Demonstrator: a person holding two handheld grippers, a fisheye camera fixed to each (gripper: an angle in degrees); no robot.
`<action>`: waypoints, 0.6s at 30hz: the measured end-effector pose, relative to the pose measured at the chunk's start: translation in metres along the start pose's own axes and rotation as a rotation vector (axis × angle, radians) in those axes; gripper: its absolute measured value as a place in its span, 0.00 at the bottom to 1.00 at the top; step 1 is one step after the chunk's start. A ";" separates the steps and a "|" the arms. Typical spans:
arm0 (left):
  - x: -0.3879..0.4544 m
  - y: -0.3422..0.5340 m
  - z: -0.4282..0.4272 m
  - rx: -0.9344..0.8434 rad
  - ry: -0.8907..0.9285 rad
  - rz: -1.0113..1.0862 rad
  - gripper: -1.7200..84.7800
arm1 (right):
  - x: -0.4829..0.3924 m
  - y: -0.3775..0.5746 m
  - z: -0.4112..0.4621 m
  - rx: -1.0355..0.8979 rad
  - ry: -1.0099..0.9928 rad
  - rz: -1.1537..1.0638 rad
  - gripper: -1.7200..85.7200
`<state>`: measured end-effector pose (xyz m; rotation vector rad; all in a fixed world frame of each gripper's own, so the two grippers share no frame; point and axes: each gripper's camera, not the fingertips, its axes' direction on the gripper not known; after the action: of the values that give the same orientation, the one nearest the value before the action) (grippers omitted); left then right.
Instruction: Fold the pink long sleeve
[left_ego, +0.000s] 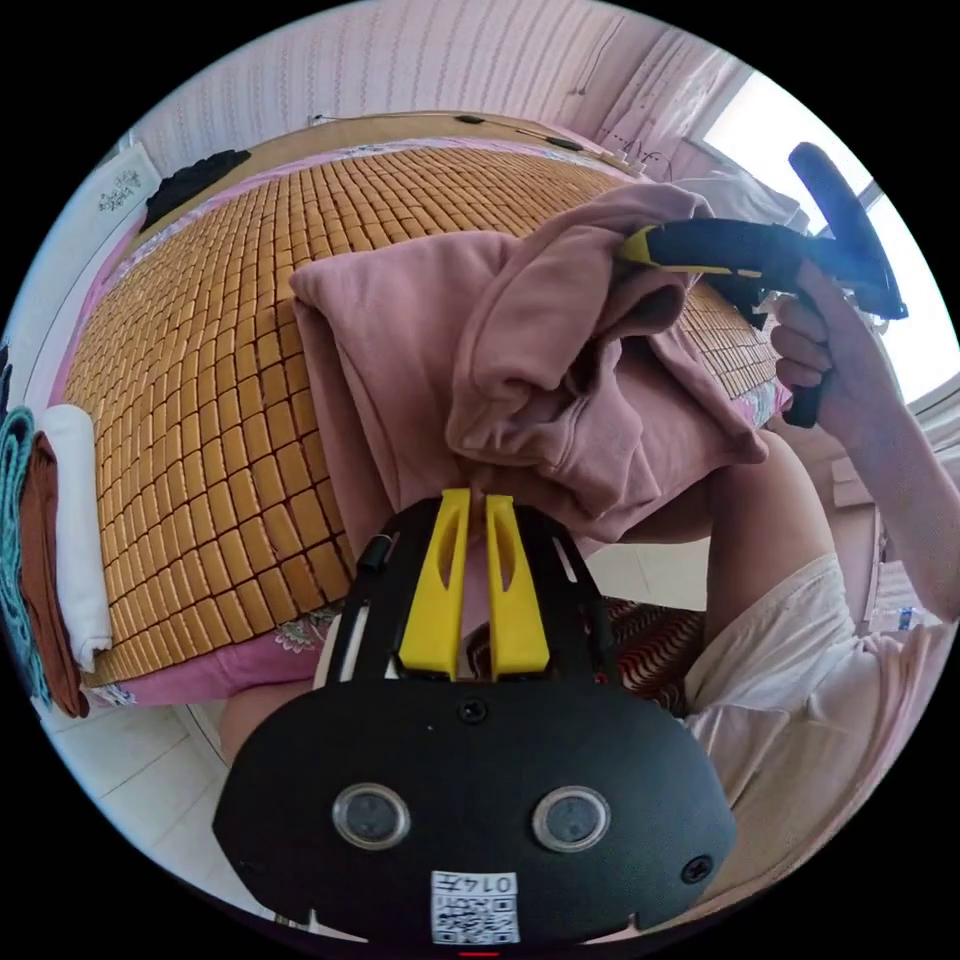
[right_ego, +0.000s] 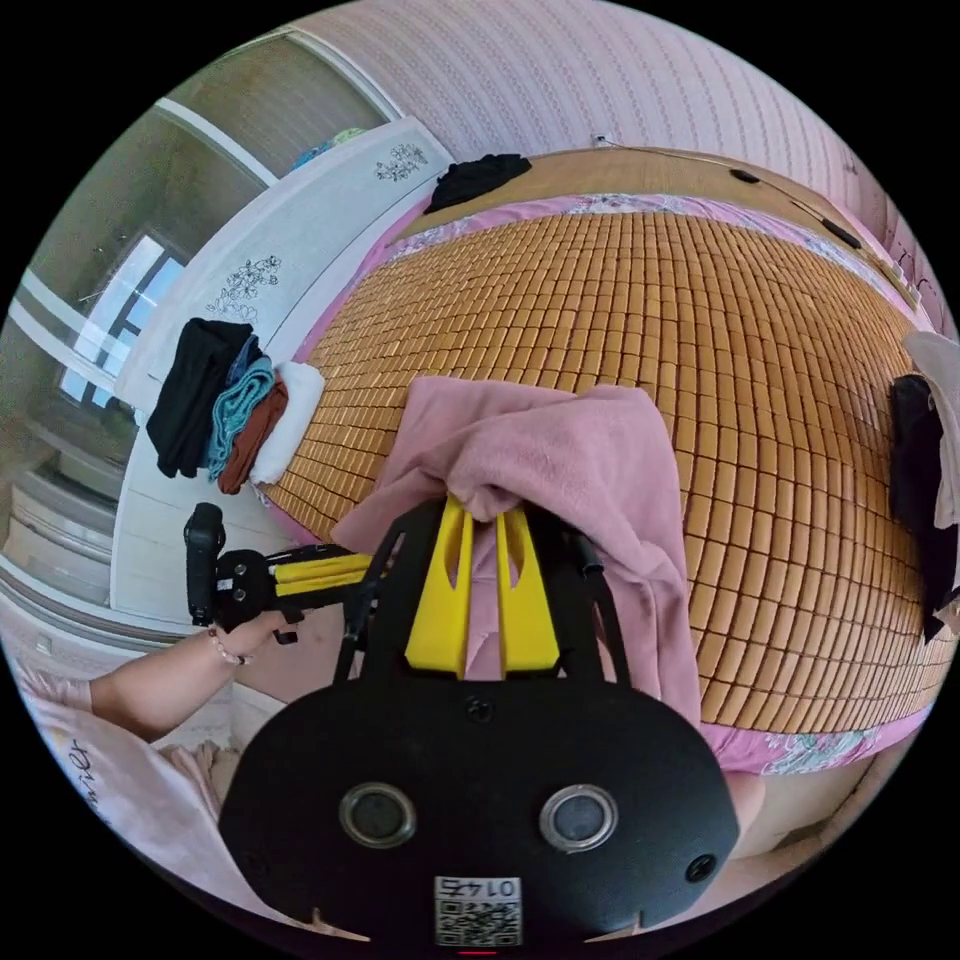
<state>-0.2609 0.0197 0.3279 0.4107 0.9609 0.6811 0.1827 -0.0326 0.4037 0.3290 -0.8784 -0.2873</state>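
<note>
The pink long sleeve (left_ego: 420, 330) lies partly on the woven bamboo mat (left_ego: 200, 380) of a bed, bunched and lifted at its near edge. My left gripper (left_ego: 476, 500) has its yellow jaws shut on a fold of the pink cloth. In the left gripper view the right gripper (left_ego: 640, 248) pinches the top of a raised bundle of the same garment, held by a hand (left_ego: 815, 345). In the right gripper view my right gripper (right_ego: 484, 515) is shut on the pink long sleeve (right_ego: 570, 450), which drapes over its jaws. The left gripper (right_ego: 355, 572) shows at the left, its tips hidden behind the mount.
A stack of folded clothes (right_ego: 235, 410) sits at the bed's side, seen also as folded clothes (left_ego: 55, 540) in the left gripper view. Dark garments (right_ego: 915, 480) lie at the mat's right edge, another dark item (right_ego: 478, 175) at the far corner. The person's body (left_ego: 800, 680) stands close to the bed edge.
</note>
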 end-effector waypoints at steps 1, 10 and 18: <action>0.001 -0.002 -0.014 0.038 0.035 0.005 0.03 | 0.004 0.001 -0.018 0.030 0.025 -0.023 0.05; -0.009 -0.101 -0.140 0.624 -0.210 -0.060 0.05 | 0.097 -0.005 -0.095 0.189 0.264 0.191 0.05; 0.013 -0.104 -0.083 0.446 -0.140 0.010 0.07 | 0.073 0.046 -0.081 0.145 0.238 0.083 0.13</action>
<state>-0.2905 -0.0444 0.2143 0.8452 0.9757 0.4361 0.2963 -0.0049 0.4250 0.4503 -0.6771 -0.1047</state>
